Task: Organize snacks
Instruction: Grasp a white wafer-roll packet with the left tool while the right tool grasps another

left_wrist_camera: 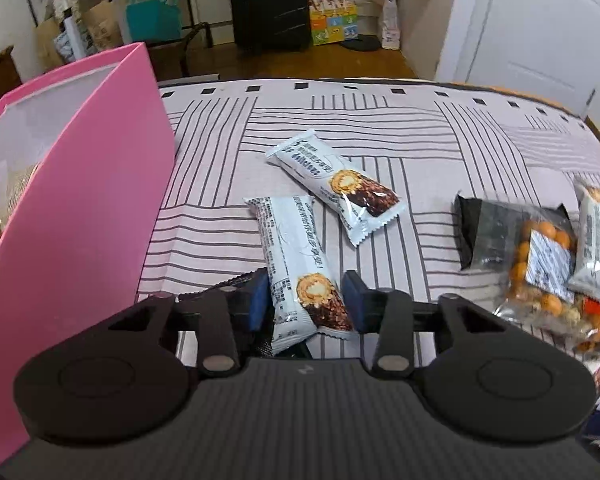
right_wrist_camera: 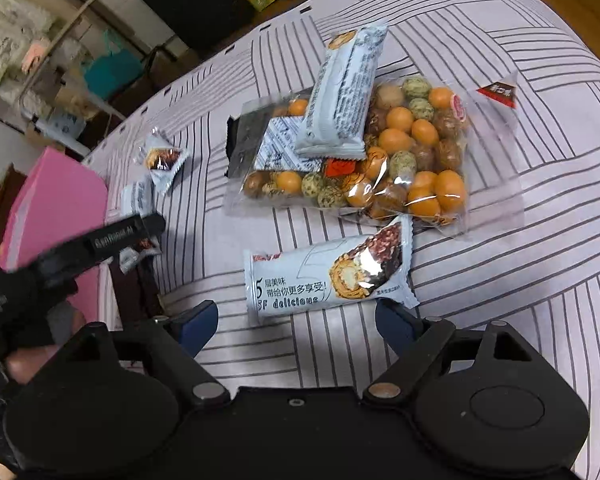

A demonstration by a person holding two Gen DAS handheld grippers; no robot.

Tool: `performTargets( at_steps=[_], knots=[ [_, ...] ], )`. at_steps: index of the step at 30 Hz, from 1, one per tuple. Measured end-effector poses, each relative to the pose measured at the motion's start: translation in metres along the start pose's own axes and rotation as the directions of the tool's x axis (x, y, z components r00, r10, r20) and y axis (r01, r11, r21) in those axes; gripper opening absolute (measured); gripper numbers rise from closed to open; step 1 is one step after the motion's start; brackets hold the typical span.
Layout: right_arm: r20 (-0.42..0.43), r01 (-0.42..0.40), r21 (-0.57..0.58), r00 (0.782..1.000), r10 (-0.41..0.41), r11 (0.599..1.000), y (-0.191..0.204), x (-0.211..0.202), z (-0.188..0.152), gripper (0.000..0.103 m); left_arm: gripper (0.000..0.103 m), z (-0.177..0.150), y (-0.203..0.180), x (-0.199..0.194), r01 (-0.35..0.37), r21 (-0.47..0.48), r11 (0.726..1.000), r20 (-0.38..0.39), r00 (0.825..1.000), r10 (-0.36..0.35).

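Observation:
In the left wrist view, my left gripper (left_wrist_camera: 306, 298) is shut on a white snack bar (left_wrist_camera: 296, 268), its blue pads against the bar's sides. A second snack bar (left_wrist_camera: 336, 184) lies just beyond it on the striped cloth. In the right wrist view, my right gripper (right_wrist_camera: 296, 320) is open with a snack bar (right_wrist_camera: 328, 276) lying just ahead between its blue fingertips (right_wrist_camera: 198, 322). Beyond it sits a clear bag of coated nuts (right_wrist_camera: 396, 160) with another snack bar (right_wrist_camera: 344, 92) resting on top. The left gripper (right_wrist_camera: 138, 236) shows at the left of this view.
A pink box (left_wrist_camera: 72, 184) with a white inside stands at the left, with snacks inside it. A black packet (left_wrist_camera: 484, 232) lies partly under the nut bag (left_wrist_camera: 540, 276). The bed edge, wooden floor, a black suitcase (left_wrist_camera: 268, 0) and bags lie beyond.

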State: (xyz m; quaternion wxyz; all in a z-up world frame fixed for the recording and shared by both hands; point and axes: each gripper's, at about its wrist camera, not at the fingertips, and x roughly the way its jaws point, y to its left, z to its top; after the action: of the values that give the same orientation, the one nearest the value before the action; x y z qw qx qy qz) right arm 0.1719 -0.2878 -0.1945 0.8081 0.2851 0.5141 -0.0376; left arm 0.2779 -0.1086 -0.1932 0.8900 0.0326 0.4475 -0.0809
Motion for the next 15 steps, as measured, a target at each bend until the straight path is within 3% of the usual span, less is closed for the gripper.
performTargets(
  at_steps=[9,15],
  knots=[
    [0.036,-0.089,0.232,0.996,0.083,0.969,-0.035,-0.004,0.004,0.088,0.032,-0.019,-0.008,-0.022,0.092,0.03,0.995,-0.035,0.995,-0.091],
    [0.079,0.012,0.221,0.996,-0.03,0.975,-0.029,-0.008,0.002,0.084,0.032,-0.037,-0.014,-0.039,0.155,0.035,0.987,-0.084,0.985,-0.152]
  ],
)
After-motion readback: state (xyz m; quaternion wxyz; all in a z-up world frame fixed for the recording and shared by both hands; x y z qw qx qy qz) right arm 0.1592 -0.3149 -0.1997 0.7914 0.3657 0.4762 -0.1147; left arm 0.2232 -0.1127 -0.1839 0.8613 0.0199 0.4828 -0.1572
